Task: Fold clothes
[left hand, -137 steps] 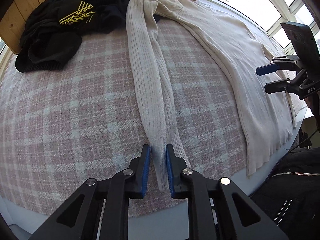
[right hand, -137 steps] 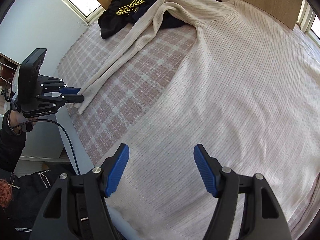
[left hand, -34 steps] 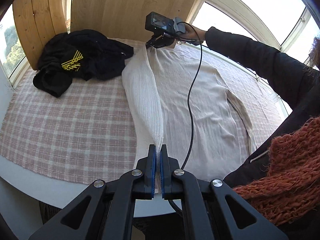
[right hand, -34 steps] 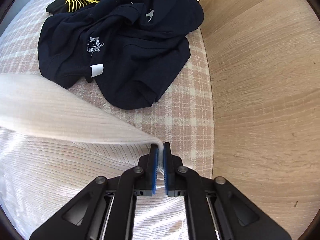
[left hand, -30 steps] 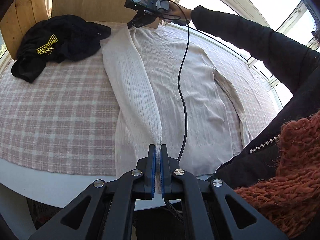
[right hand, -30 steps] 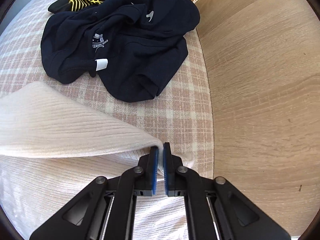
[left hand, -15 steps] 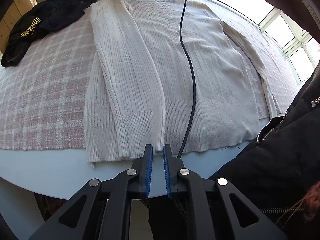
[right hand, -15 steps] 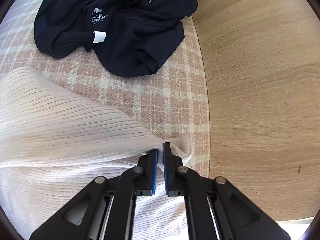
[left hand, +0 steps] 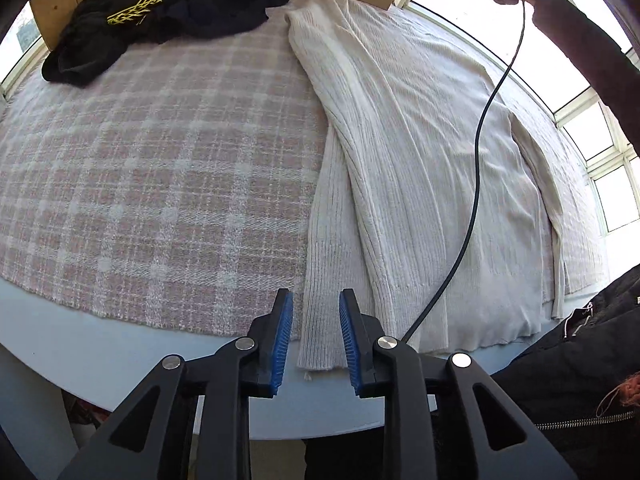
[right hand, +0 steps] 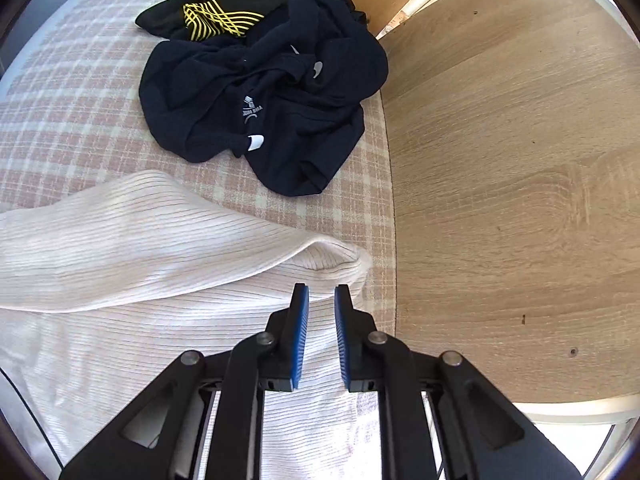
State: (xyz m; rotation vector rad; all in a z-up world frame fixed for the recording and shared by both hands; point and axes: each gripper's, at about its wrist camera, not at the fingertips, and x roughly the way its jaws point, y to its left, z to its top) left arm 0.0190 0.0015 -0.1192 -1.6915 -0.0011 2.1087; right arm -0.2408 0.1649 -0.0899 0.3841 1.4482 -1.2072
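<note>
The left gripper points down at the near edge of the table. Its jaws have just been opening and now stand a little apart, with nothing pressed between the blue pads. The hem of the cream sweater lies just ahead of the pads and a little below them, flat on the pink checked cloth. The left side of the sweater is folded over the body, so a long ribbed strip runs away from the claw toward the far end of the table. To the far left of the claw a pile of dark clothes lies near a wooden board. A black cable hangs to the right of the claw, over the sweater.

The right gripper is over the shoulder end of the same sweater. Its jaws have also just been opening; the gap is narrow and the pads hold no fabric. The rounded fold of the sweater lies directly ahead of the fingertips, resting on the lower layer. Farther ahead and to the left lie the dark clothes, one with yellow lines. To the right of this claw a wooden panel fills the view.
</note>
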